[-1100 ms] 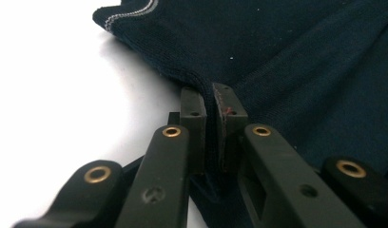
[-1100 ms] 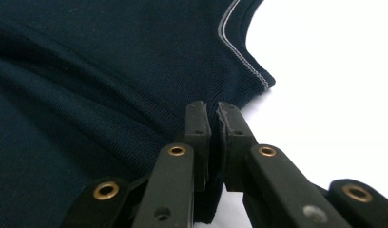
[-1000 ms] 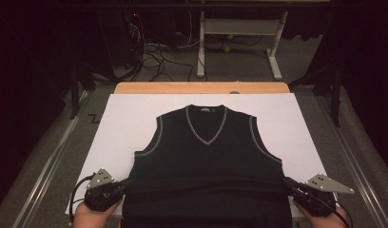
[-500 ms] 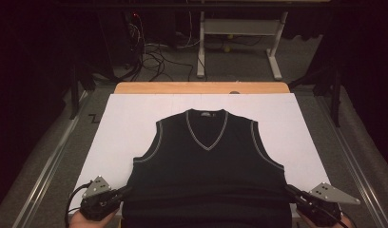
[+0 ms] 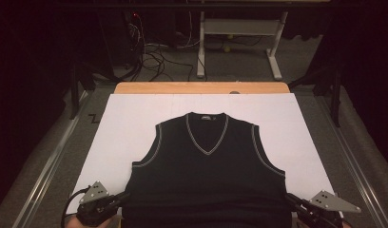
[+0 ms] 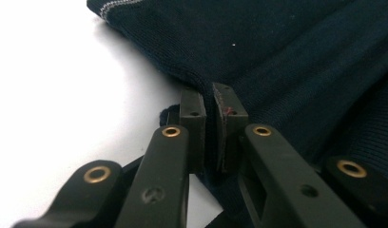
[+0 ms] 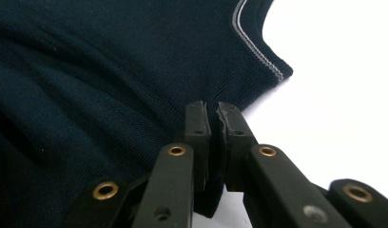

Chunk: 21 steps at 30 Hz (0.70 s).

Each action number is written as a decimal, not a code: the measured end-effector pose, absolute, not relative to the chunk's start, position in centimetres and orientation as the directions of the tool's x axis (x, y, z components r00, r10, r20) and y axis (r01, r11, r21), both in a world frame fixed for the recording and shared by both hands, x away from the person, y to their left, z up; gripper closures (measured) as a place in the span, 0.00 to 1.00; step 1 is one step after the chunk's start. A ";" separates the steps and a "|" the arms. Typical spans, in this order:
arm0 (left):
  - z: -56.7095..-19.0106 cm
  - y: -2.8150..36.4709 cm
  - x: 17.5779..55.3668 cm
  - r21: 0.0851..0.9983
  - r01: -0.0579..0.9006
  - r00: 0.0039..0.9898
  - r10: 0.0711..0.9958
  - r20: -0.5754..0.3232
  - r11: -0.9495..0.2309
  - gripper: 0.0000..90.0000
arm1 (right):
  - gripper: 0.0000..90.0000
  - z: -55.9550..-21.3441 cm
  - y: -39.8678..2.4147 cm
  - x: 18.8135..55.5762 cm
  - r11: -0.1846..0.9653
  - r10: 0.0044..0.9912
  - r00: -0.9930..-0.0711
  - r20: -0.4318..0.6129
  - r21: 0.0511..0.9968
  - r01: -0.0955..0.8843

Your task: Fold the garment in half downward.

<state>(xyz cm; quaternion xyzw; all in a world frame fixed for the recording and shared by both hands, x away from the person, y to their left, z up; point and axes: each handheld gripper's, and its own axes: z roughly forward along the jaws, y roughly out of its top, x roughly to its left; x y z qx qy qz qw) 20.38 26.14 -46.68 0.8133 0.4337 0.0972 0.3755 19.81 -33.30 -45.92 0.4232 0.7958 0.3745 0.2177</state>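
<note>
A dark navy sleeveless V-neck vest [image 5: 206,175] with pale trim lies face up on the white table sheet [image 5: 135,123], collar away from me. My left gripper [image 5: 124,195] is shut on the vest's left side edge near the hem. In the left gripper view the pads [image 6: 208,102] pinch a fold of the knit [image 6: 277,57]. My right gripper [image 5: 288,197] is shut on the vest's right side edge. The right gripper view shows the pads [image 7: 212,111] clamped on the fabric [image 7: 111,71] just below the armhole trim [image 7: 258,52].
The white sheet covers a wooden table whose far edge [image 5: 201,87] shows beyond it. Metal rails [image 5: 44,166] run along both sides. Behind the table stand a white desk frame [image 5: 239,42] and loose cables [image 5: 154,57] on the floor.
Both grippers have drawn back toward the near edge with the vest's sides in them, and the vest has slid slightly toward me; the lower fabric looks flatter.
</note>
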 end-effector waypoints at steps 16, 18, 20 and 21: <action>-46.8 27.3 20.9 0.715 0.640 0.575 0.792 -0.203 -0.281 0.59 | 0.79 -46.2 -33.4 20.3 0.339 0.835 -0.550 0.011 0.777 0.530; -46.8 27.4 21.0 0.729 0.633 0.563 0.801 -0.202 -0.261 0.53 | 0.69 -46.1 -33.5 20.4 0.327 0.838 -0.546 0.012 0.789 0.520; -46.6 27.5 21.1 0.748 0.614 0.552 0.815 -0.178 -0.252 0.45 | 0.59 -45.9 -33.5 20.5 0.313 0.850 -0.527 0.002 0.802 0.508; -46.5 27.5 21.1 0.763 0.597 0.548 0.820 -0.163 -0.248 0.43 | 0.56 -45.9 -33.5 20.6 0.302 0.855 -0.519 0.006 0.808 0.506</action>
